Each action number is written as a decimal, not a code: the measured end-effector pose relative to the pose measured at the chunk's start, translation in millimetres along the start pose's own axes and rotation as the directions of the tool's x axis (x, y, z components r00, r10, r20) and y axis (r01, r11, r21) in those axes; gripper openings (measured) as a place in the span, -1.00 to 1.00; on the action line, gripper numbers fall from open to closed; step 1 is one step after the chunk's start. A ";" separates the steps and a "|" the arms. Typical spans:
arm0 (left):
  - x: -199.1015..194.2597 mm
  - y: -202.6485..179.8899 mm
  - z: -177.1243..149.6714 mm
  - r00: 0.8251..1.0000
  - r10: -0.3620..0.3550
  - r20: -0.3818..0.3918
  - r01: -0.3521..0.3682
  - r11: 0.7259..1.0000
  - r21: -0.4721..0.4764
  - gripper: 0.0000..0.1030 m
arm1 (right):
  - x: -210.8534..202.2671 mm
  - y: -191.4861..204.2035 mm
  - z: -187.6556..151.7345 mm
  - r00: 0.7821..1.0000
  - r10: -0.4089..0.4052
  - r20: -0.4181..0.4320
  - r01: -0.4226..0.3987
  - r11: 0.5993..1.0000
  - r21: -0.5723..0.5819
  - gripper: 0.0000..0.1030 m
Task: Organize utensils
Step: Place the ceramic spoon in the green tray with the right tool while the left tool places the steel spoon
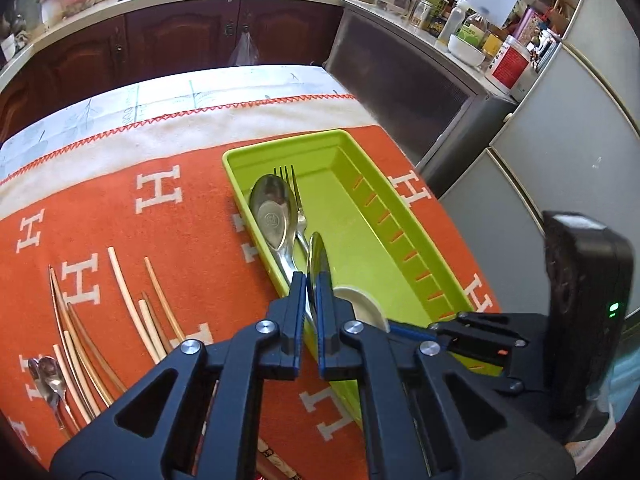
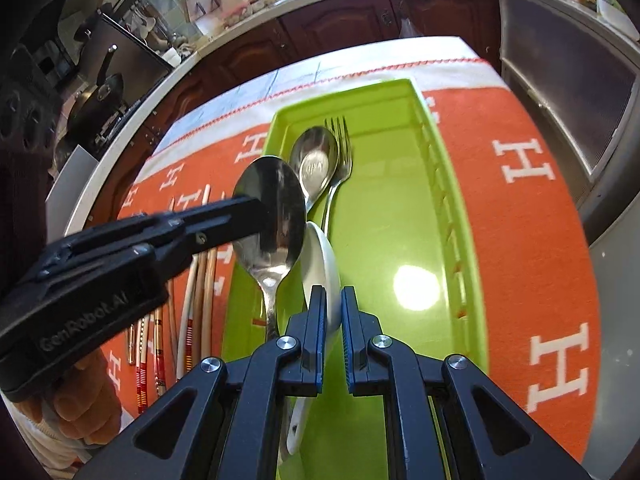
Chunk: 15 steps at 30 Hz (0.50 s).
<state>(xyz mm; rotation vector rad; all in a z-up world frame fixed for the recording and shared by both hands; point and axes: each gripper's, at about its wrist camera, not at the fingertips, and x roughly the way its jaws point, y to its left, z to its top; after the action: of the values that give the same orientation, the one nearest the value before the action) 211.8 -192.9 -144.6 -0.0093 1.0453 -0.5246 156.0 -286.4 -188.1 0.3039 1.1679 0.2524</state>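
The left tongs (image 1: 311, 280) reached forward over the near left edge of the green tray (image 1: 404, 204), their fingers nearly closed on the bowl of a large metal spoon (image 1: 317, 256) held on edge; from the right wrist view these tongs (image 2: 256, 216) came in from the left, level and side-on, clamping that spoon (image 2: 276, 220) by its bowl with the handle hanging down toward the tray's (image 2: 468, 240) near end. A hand (image 2: 76, 412) showed under the left tongs' body. The right tongs (image 2: 331, 292) pointed along the tray's length, fingers close together around a white ceramic spoon (image 2: 322, 264), whose handle ran back beneath them; whether the pads pressed on it firmly could not be told. In the left wrist view the right tongs (image 1: 404, 330) lay low across the tray's near end, beside the white spoon (image 1: 360, 304). Inside the tray, against its left wall, lay another metal spoon (image 1: 272, 212) with a fork (image 1: 294, 200) just beside it. On the orange cloth (image 1: 180, 248) over the counter, left of the tray, lay several chopsticks (image 1: 128, 300) and a small spoon (image 1: 50, 376).
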 end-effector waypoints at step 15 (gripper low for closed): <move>-37.4 0.9 -0.7 0.999 -0.009 0.031 0.009 1.000 0.011 -0.98 | 14.3 20.7 4.6 0.998 -0.031 -0.057 0.028 0.998 -0.048 -0.54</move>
<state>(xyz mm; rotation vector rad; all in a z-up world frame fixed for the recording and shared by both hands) 196.9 -176.4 -114.5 -0.0126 1.0125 -0.5367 164.9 -262.6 -191.2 0.2392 1.2209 0.2643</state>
